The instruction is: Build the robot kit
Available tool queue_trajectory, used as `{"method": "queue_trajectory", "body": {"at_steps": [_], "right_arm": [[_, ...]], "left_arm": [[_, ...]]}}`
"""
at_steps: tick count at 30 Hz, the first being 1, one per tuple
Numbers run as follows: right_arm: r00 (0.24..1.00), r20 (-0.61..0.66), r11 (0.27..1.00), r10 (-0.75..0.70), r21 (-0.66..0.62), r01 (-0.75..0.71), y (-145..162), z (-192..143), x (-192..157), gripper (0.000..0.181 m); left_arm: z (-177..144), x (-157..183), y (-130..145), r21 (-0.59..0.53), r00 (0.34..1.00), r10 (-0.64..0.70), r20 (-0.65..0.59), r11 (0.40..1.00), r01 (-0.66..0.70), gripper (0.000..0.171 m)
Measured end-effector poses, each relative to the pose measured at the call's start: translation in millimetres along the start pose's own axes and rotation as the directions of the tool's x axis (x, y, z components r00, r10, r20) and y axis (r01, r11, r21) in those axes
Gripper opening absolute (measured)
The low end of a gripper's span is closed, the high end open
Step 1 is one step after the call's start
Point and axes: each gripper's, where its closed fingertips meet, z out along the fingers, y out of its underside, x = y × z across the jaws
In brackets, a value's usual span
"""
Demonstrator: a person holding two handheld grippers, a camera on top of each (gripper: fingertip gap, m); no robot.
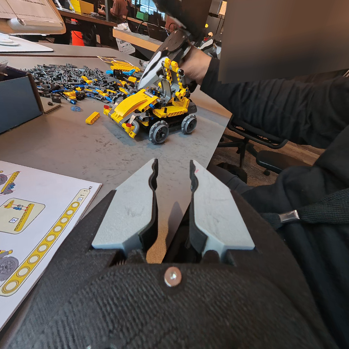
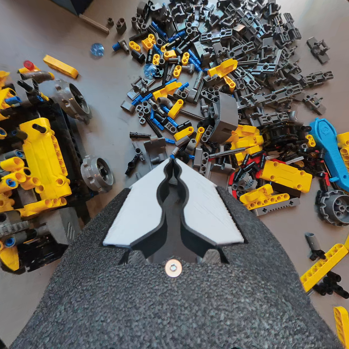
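My left gripper (image 1: 173,164) is open and empty, low over the grey table (image 1: 75,143) near its front edge. A yellow and black brick-built vehicle (image 1: 151,111) stands on grey wheels ahead of it. My right gripper (image 2: 172,160) is shut, its tips together at the near edge of a pile of loose grey, yellow and blue parts (image 2: 226,75). A small blue pin (image 2: 171,156) lies right at the tips; I cannot tell whether it is gripped. The vehicle (image 2: 43,160) is to its left. The left wrist view shows the right gripper (image 1: 149,75) hand-held just behind the vehicle.
An open instruction booklet (image 1: 37,217) lies at the front left and a blue-grey box (image 1: 17,98) at the left. A loose yellow beam (image 2: 60,66), a blue tool (image 2: 328,151), a grey wheel (image 2: 336,207) and a long yellow beam (image 2: 323,264) lie around. An office chair (image 1: 255,136) stands beyond the table edge. Across from one pair of fingers to the other is roughly 30 cm. My right gripper's tips are some 15 cm from the loose yellow beam (image 2: 60,66). It turns up in the left wrist view (image 1: 94,115) as well.
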Motion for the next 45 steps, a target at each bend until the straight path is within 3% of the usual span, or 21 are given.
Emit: {"method": "queue_trajectory", "body": {"at_steps": [12, 17, 22, 33, 39, 42, 45], "right_arm": [[0.991, -0.076, 0.985, -0.106, -0.148, 0.094, 10, 8, 9, 0.006], [0.994, -0.004, 0.977, -0.106, -0.188, 0.104, 10, 9, -2, 0.012], [0.990, -0.026, 0.972, -0.136, -0.195, 0.128, 6, 7, 2, 0.008], [0.986, 0.070, 0.954, -0.151, -0.250, 0.164, 9, 14, -1, 0.005], [0.990, 0.059, 0.968, -0.130, -0.209, 0.139, 2, 8, -3, 0.003], [0.995, 0.045, 0.990, -0.084, -0.112, 0.088, -11, -11, -7, 0.003], [0.998, -0.003, 0.995, -0.055, -0.088, 0.054, -5, -39, -6, 0.003]], "left_arm": [[1, 0, 2, -0.008, 1.000, 0.015, 0.003, 1.000, -0.015, 0.028], [0, 1, 1, -0.007, 1.000, 0.013, -0.003, 1.000, -0.013, 0.028], [0, 2, 1, -0.006, 1.000, 0.007, -0.012, 1.000, -0.007, 0.028], [0, 2, 1, -0.007, 1.000, 0.004, -0.018, 1.000, -0.004, 0.028], [1, 2, 1, -0.009, 1.000, 0.005, -0.014, 1.000, -0.006, 0.027], [1, 1, 2, -0.013, 1.000, 0.015, -0.007, 1.000, -0.015, 0.026], [0, 2, 3, -0.014, 1.000, 0.018, -0.013, 1.000, -0.019, 0.027]]}}
